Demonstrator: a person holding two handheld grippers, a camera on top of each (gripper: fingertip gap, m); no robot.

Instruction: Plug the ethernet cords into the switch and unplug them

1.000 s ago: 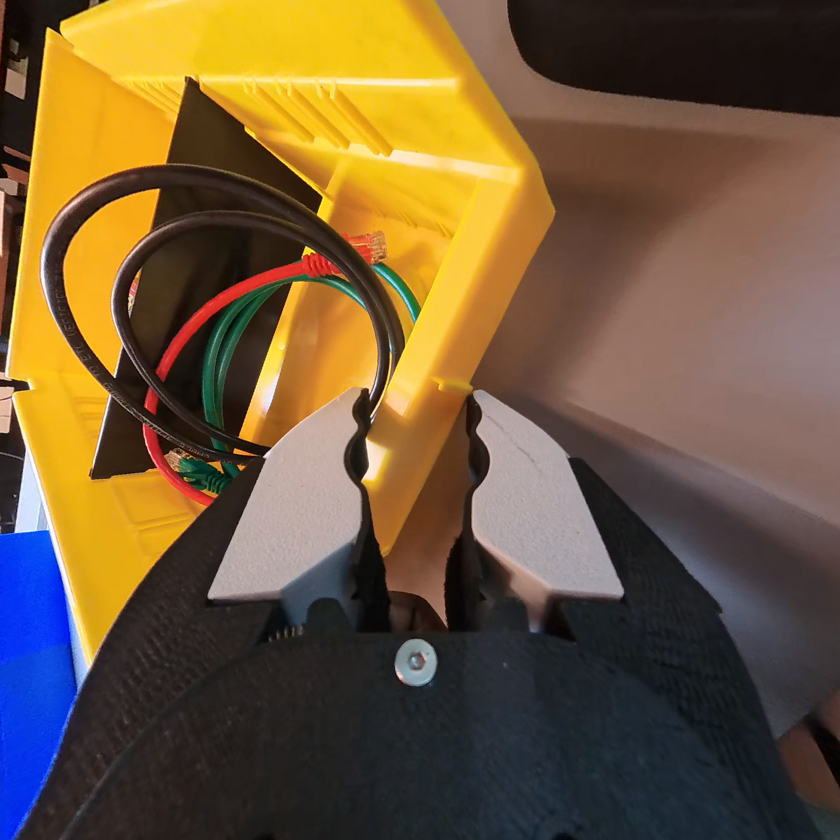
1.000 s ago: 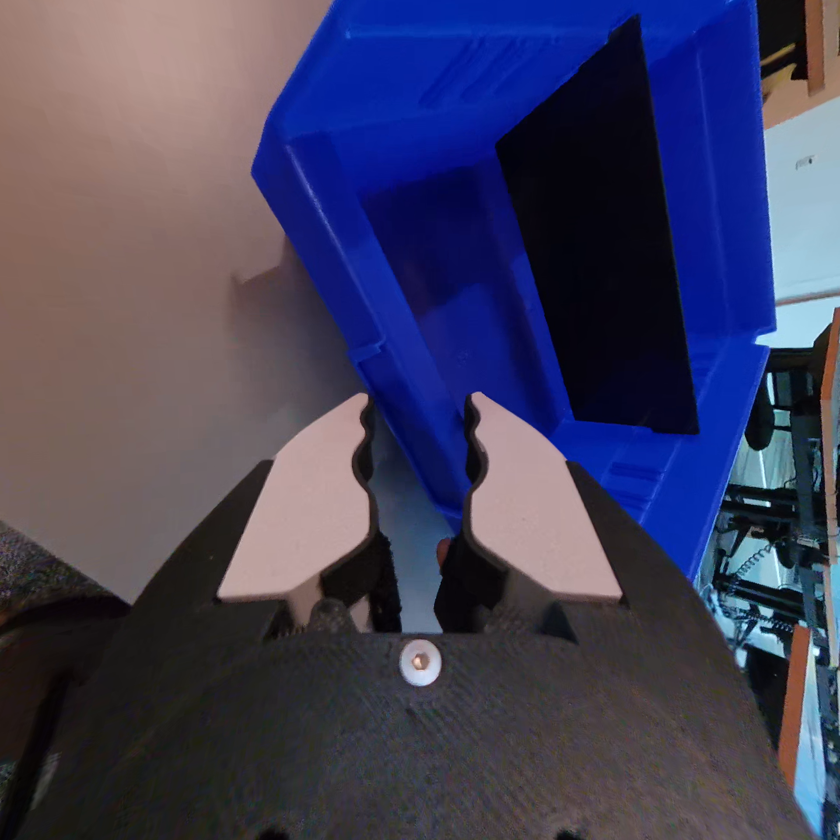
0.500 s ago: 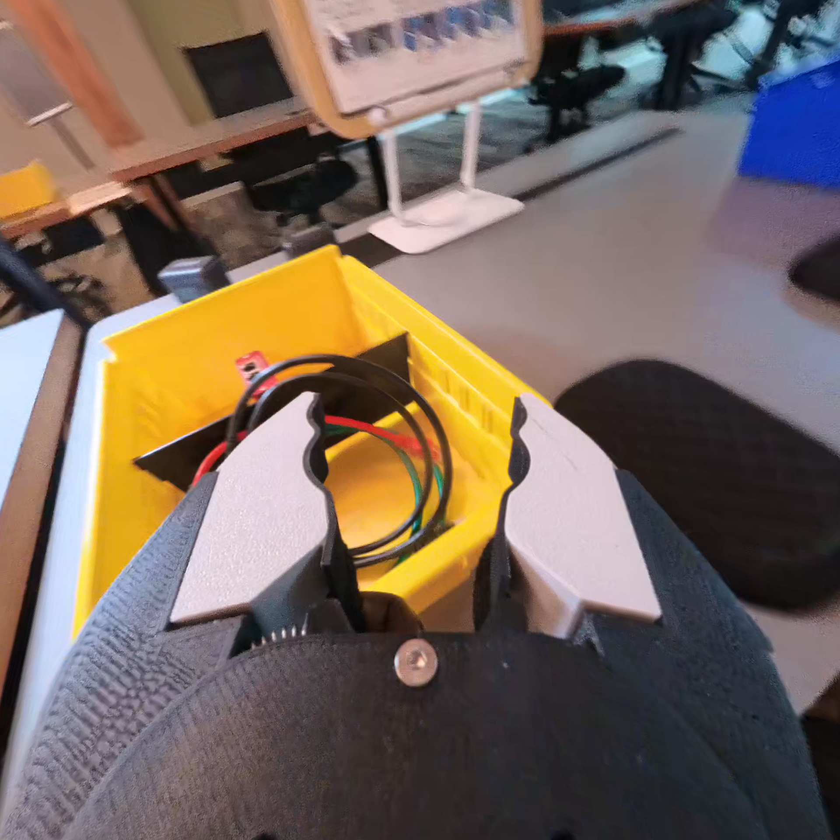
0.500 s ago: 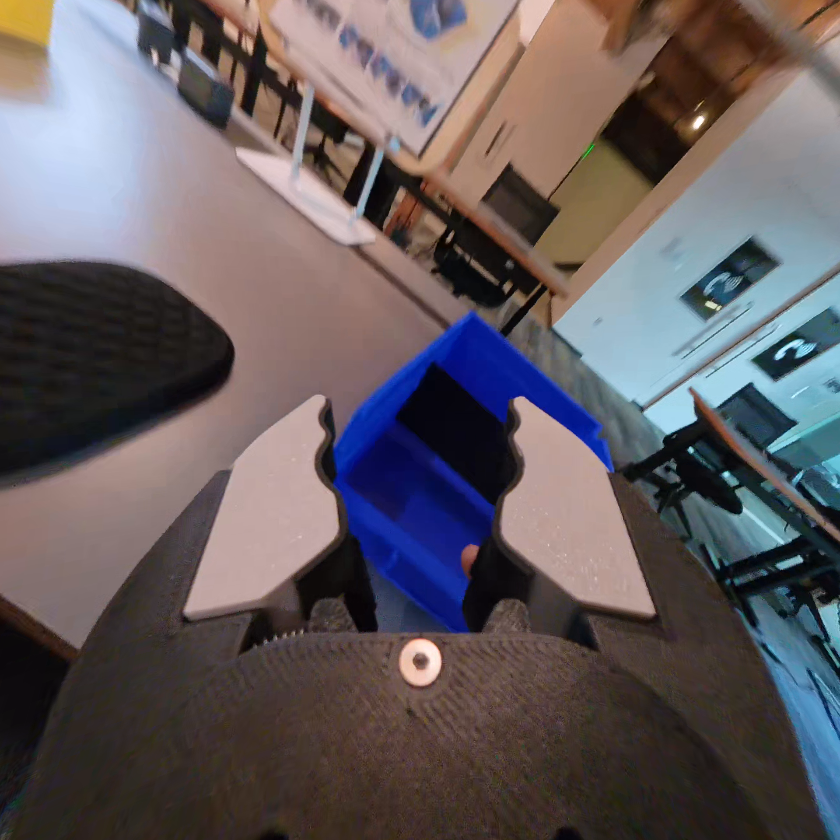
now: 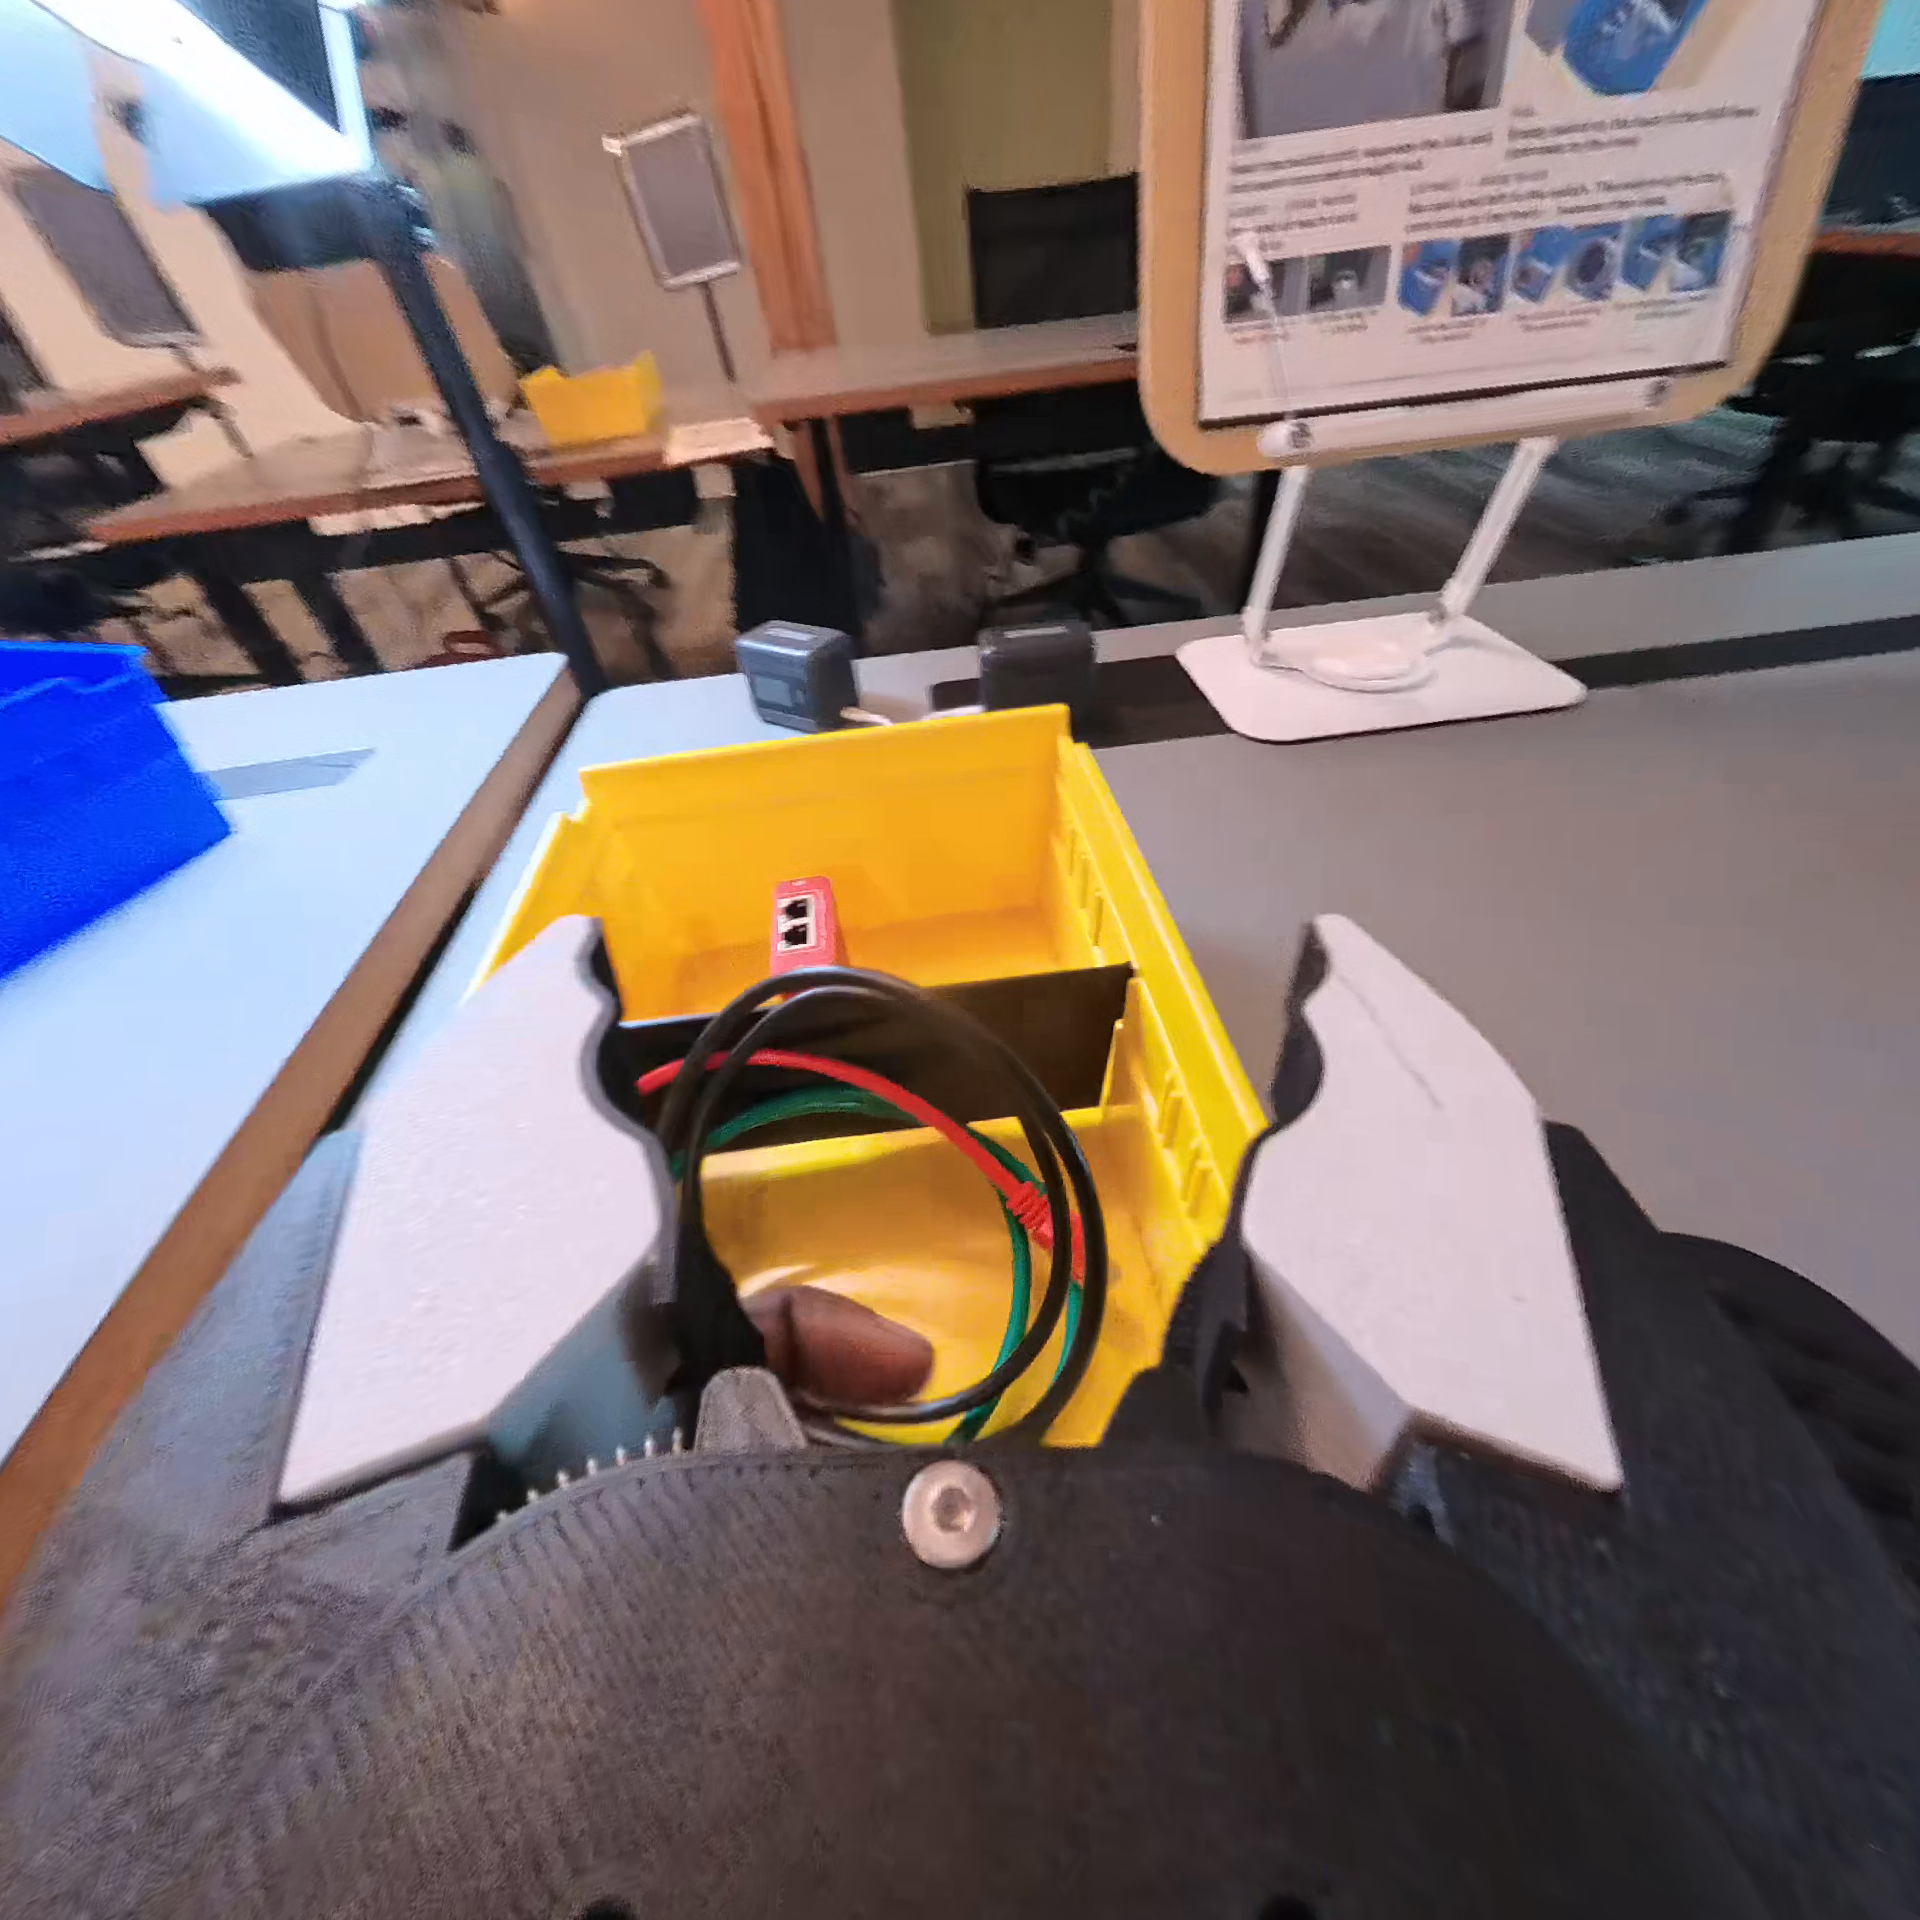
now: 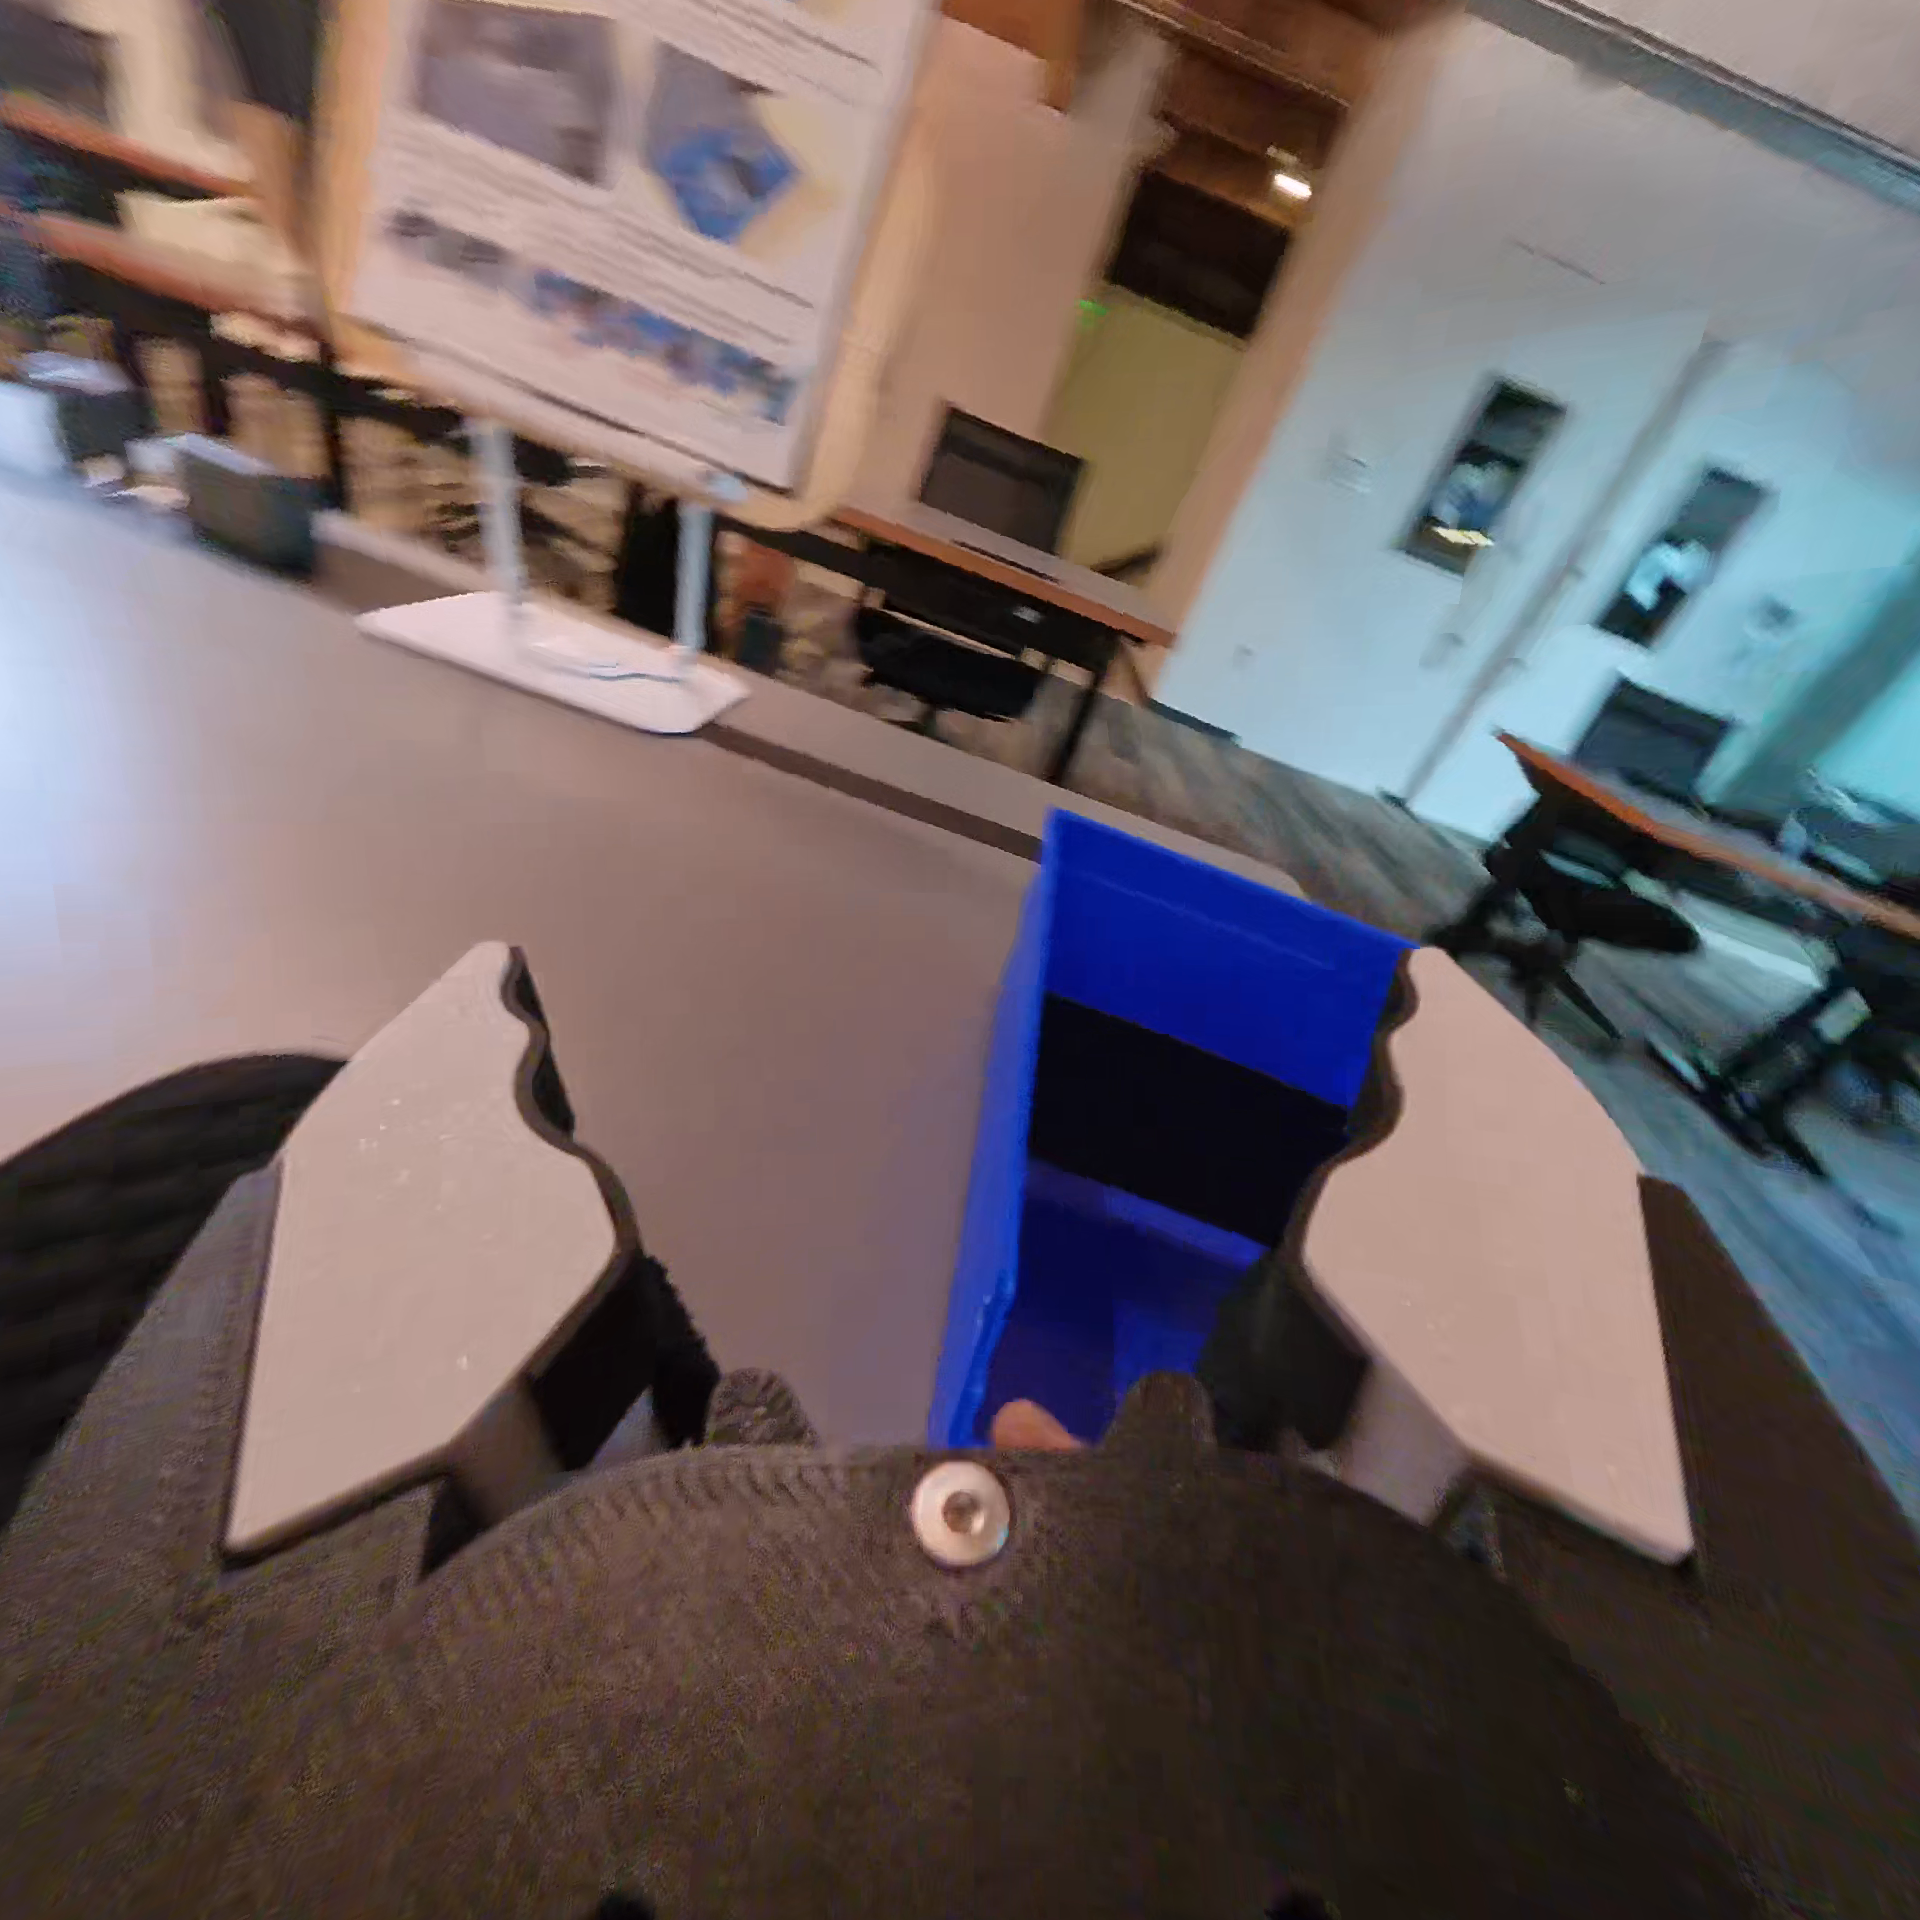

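In the left wrist view a yellow bin stands on the table, split by a black divider. A small red switch with two ports stands upright in its far compartment. Coiled black, red and green ethernet cords lie in the near compartment. My left gripper is open wide over the bin and holds nothing. In the right wrist view my right gripper is open wide over a blue bin, which has a black divider and no cords showing.
A sign on a white stand stands at the table's far edge, with two small dark boxes behind the yellow bin. Another blue bin sits on the adjoining table to the left. A black curved pad lies near my right gripper. The left tips stand about 20 cm off the small red switch.
Both grippers have tilted up from looking down into the bins to looking forward across the table, and both have opened much wider. The red switch has come into view.
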